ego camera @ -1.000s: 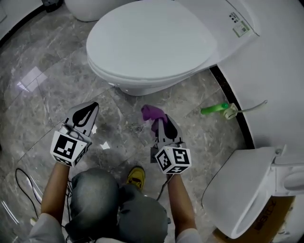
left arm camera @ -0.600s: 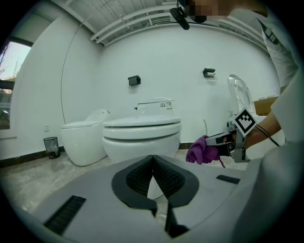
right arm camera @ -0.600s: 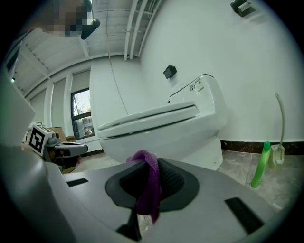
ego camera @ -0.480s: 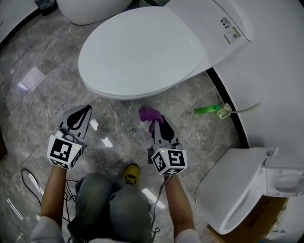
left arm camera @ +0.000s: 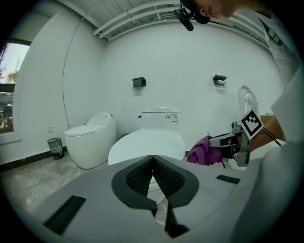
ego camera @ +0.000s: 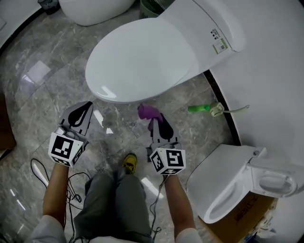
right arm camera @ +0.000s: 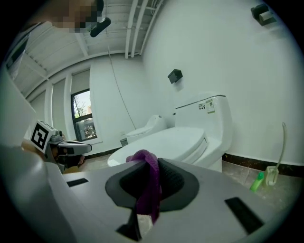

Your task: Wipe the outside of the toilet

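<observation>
The left gripper (ego camera: 88, 105) is held with its fingers pressed together tip to tip, and nothing is caught between them. The right gripper (ego camera: 154, 119) is clamped on a purple cloth (ego camera: 149, 111). A fold of the cloth is pinched between the two ribbed pads, a bunch is pushed out past the fingertips, and a strip is left hanging below them.

The toilet (ego camera: 142, 61) is placed straight ahead of both pairs of fingers, with its lid shut and its tank set against the white wall. Its rounded front is found just beyond the cloth. The cloth is held near the bowl, but whether the two touch cannot be told. The left fingers are pointed toward the front left of the bowl and are kept apart from it, over the grey marble floor (ego camera: 42, 95).

To the right of the right fingers, a green bottle (ego camera: 199, 109) is laid on the floor beside the dark strip at the foot of the wall. Behind and to the right of those fingers, a second toilet (ego camera: 228, 190) is seen with its lid raised. Ahead and to the left of the left fingers, a third toilet (ego camera: 90, 9) is stood, with a small bin (left arm camera: 55, 147) beside it. A yellow shoe (ego camera: 128, 163) is seen behind the fingers, between the two grippers.
</observation>
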`<state>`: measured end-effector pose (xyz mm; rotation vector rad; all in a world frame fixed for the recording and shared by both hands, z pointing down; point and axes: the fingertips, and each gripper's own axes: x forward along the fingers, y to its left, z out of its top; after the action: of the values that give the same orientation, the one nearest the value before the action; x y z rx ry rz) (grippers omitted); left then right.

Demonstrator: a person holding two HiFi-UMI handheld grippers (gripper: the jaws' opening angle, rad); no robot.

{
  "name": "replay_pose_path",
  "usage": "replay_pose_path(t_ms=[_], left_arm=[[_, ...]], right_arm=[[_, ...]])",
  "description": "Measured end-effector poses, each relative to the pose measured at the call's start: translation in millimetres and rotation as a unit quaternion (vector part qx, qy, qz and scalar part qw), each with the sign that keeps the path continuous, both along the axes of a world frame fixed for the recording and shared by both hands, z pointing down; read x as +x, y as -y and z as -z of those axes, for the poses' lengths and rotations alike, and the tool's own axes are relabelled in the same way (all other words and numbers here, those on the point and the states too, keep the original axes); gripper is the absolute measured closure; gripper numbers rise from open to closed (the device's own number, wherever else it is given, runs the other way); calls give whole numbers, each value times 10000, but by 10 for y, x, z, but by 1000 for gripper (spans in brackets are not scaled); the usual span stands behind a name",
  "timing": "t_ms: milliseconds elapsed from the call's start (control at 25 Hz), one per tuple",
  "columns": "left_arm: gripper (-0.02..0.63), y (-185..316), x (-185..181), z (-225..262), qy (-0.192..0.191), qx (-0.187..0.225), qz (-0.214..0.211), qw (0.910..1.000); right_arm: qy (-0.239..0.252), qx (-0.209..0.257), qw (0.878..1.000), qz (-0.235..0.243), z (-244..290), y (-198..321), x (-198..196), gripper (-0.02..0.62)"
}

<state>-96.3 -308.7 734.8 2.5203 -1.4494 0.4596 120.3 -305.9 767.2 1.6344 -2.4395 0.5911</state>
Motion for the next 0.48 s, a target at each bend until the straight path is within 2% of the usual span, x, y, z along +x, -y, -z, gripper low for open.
replay_pose_path(t_ms=[120, 480], left_arm=[[594, 29, 11, 353, -5, -55, 48, 10000], [594, 46, -72, 1546, 58, -14, 197, 9998]], right_arm=[[-132, 100, 9998, 127, 407, 24, -57, 538], [-107, 67, 9996, 235, 1602, 28, -86, 538]])
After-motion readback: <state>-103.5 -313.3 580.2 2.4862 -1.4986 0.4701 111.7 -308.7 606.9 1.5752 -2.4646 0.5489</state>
